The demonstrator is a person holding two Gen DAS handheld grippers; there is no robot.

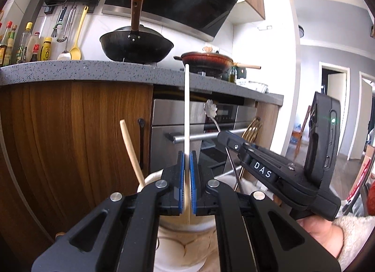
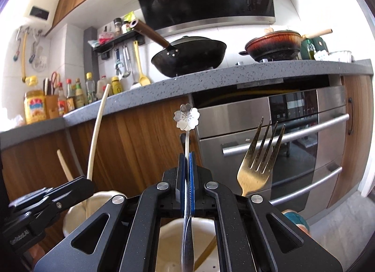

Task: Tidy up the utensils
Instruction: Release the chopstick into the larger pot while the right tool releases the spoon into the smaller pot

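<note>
While each tool stands over its cream ceramic holder [image 2: 187,232], both grip upright handles — left tool [image 1: 186,161] a long cream utensil [image 1: 186,107], right tool [image 2: 186,164] a flower-ended silver spoon [image 2: 186,117].

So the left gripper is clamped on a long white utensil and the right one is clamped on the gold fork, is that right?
Not quite. The left gripper is clamped on the long white utensil, but the right gripper grips the silver flower-topped utensil. The gold fork stands free beside it, as the right wrist view shows.
</note>
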